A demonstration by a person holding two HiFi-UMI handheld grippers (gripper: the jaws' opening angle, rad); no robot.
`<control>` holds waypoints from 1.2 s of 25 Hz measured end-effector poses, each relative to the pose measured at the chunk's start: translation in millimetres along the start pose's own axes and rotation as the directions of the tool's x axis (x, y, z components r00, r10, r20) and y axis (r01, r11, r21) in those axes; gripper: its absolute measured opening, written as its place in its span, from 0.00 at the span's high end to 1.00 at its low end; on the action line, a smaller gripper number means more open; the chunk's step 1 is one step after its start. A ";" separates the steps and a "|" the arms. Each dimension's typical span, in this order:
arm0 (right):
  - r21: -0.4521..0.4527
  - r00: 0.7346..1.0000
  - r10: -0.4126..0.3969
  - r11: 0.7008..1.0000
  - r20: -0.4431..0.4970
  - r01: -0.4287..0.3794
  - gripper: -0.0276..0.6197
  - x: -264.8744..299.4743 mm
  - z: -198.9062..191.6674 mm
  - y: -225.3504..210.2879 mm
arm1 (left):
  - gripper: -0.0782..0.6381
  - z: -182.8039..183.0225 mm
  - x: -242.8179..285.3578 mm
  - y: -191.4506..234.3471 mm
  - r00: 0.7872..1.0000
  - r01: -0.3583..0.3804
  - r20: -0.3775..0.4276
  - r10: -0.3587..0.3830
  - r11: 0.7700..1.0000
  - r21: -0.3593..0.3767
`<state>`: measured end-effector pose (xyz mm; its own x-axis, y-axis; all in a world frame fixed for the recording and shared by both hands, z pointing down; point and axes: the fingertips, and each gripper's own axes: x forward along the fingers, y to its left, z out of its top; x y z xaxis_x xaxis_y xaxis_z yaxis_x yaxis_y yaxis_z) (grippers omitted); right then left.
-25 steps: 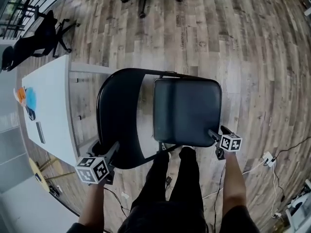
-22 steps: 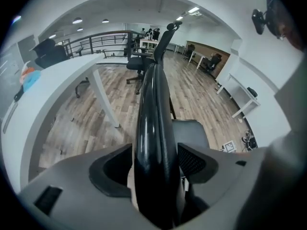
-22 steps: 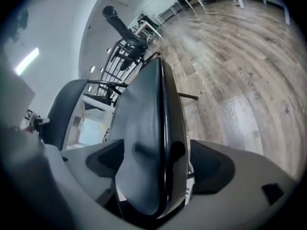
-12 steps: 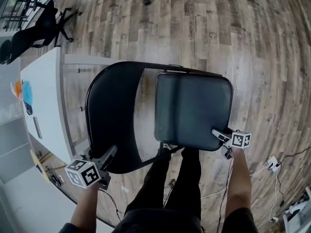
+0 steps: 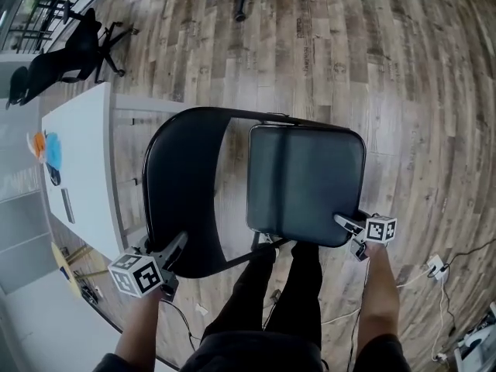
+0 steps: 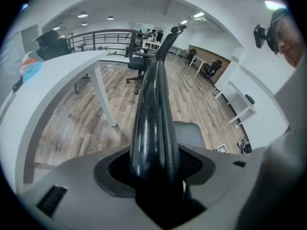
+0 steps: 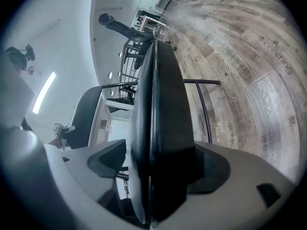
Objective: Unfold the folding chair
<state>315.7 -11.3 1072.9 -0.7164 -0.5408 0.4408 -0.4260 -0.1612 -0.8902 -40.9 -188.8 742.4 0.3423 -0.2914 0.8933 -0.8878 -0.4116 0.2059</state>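
The black folding chair stands below me in the head view, with its curved backrest [image 5: 182, 192] at left and its padded seat [image 5: 304, 184] at right. My left gripper [image 5: 169, 256] grips the near rim of the backrest. In the left gripper view the backrest's edge [image 6: 151, 114] fills the gap of that gripper [image 6: 156, 176], whose jaws have just been closing on it. My right gripper [image 5: 349, 225] is shut on the seat's near right corner. The seat's edge [image 7: 160, 104] sits clamped between the jaws of that gripper [image 7: 158, 176].
A white table [image 5: 81, 161] stands just left of the chair, with small items on it. Black office chairs [image 5: 70, 53] stand farther off on the wooden floor. A power strip with cables [image 5: 434, 266] lies at right. The person's legs [image 5: 279, 301] are right behind the chair.
The seat's near right corner, with my right gripper on it, has shifted a little right and down. My left gripper has stayed at the backrest's near rim.
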 end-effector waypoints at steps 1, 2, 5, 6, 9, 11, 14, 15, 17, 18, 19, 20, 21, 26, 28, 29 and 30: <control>0.002 1.000 0.004 1.000 0.002 -0.004 0.33 0.0 -1.3 7.1 | 0.55 1.8 -4.8 0.6 1.000 -0.006 0.003 0.006 1.000 0.002; 0.005 1.000 0.005 1.000 0.002 -0.005 0.33 -0.2 -2.8 13.3 | 0.55 3.7 -9.2 1.2 1.000 -0.012 0.008 0.012 1.000 0.005; 0.000 1.000 0.004 1.000 0.004 -0.004 0.33 -0.4 -2.9 35.3 | 0.55 11.0 -23.0 1.9 0.999 -0.030 0.028 0.030 0.999 0.012; 0.000 1.000 0.007 1.000 0.005 -0.007 0.33 -0.2 -2.5 45.3 | 0.55 13.4 -28.4 1.3 0.999 -0.030 0.034 0.030 0.999 0.011; -0.002 1.000 0.020 1.000 0.011 -0.020 0.33 -1.6 -1.5 77.3 | 0.58 20.6 -45.9 -4.6 0.999 -0.003 0.050 0.003 1.000 0.000; 0.002 0.999 0.048 0.999 0.017 -0.048 0.33 -2.1 1.3 103.6 | 0.62 26.0 -57.3 -7.5 0.998 0.021 0.061 -0.020 1.000 -0.011; 0.019 0.994 0.104 0.994 0.021 -0.104 0.33 1.8 2.1 143.6 | 0.65 33.3 -72.3 -6.4 0.996 0.050 0.069 -0.049 0.999 -0.008; 0.021 0.993 0.113 0.993 0.020 -0.113 0.33 2.5 0.4 155.3 | 0.67 34.4 -77.6 -6.4 0.996 0.064 0.070 -0.064 0.998 -0.007; 0.023 0.992 0.125 0.992 0.021 -0.125 0.33 3.8 -3.3 178.5 | 0.70 36.8 -89.2 -6.1 0.994 0.083 0.072 -0.083 0.997 0.003; 0.019 0.991 0.131 0.991 0.022 -0.131 0.33 5.5 -3.2 190.0 | 0.70 39.3 -94.6 -4.9 0.993 0.087 0.076 -0.088 0.996 0.012; 0.013 0.990 0.136 0.991 0.024 -0.137 0.33 8.1 -1.6 201.5 | 0.71 42.3 -99.5 -3.0 0.992 0.094 0.083 -0.095 0.995 0.018; 0.008 0.989 0.143 0.990 0.025 -0.144 0.33 11.3 -0.2 212.8 | 0.72 44.7 -104.2 -0.8 0.990 0.106 0.089 -0.108 0.994 0.020; 0.005 0.988 0.152 0.988 0.025 -0.152 0.33 14.5 0.0 223.8 | 0.73 45.8 -108.7 1.3 0.988 0.124 0.093 -0.125 0.992 0.018; 0.005 0.981 0.193 0.981 0.013 -0.193 0.33 29.4 -5.6 281.4 | 0.78 50.4 -131.5 6.8 0.980 0.177 0.088 -0.177 0.984 0.017; 0.008 0.978 0.210 0.978 0.012 -0.210 0.33 37.1 -8.7 307.3 | 0.78 52.3 -141.5 13.1 0.981 0.168 0.090 -0.169 0.986 0.024; 0.008 0.976 0.219 0.976 0.013 -0.219 0.33 42.0 -9.7 320.3 | 0.78 53.7 -146.0 17.5 0.982 0.165 0.091 -0.167 0.986 0.026; 0.008 0.974 0.227 0.974 0.014 -0.228 0.33 47.5 -10.8 333.6 | 0.78 55.1 -150.4 22.6 0.982 0.163 0.092 -0.165 0.986 0.027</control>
<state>133.5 -81.8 798.0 -0.7865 -0.5750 0.2251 -0.2474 -0.0407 -0.9681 -95.5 -201.8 590.7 0.5111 -0.2977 0.8063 -0.8114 -0.4766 0.3384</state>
